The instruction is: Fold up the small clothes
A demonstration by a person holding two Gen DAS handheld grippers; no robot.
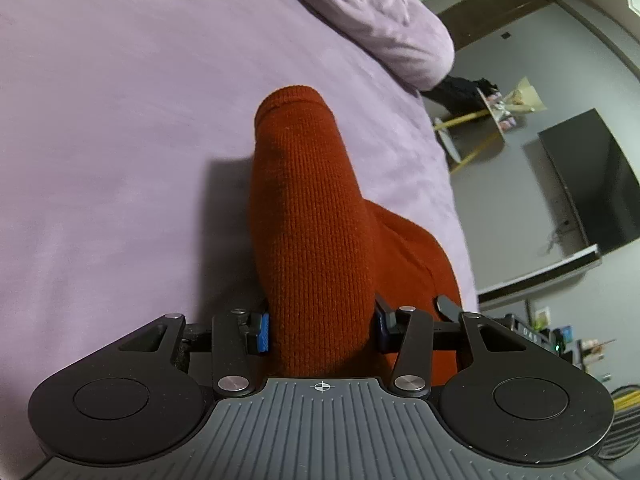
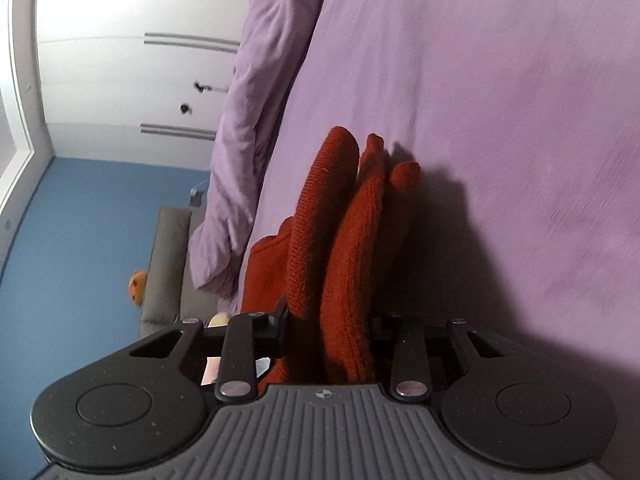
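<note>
The left gripper (image 1: 322,330) has its jaws clamped on a rust-red knitted garment (image 1: 312,220), a rolled part whose long axis runs straight ahead from the jaws, above the purple bed (image 1: 120,120). The right gripper (image 2: 326,330) has its jaws clamped on bunched folds of the same garment (image 2: 344,240), also pointing forward.

The bed (image 1: 120,140) lies bare and flat on a wide area beside the rust knit garment (image 1: 312,220), so a gripper can pass freely there. The bunched purple duvet (image 1: 392,28) rises along one edge of the bed and blocks that side.
</note>
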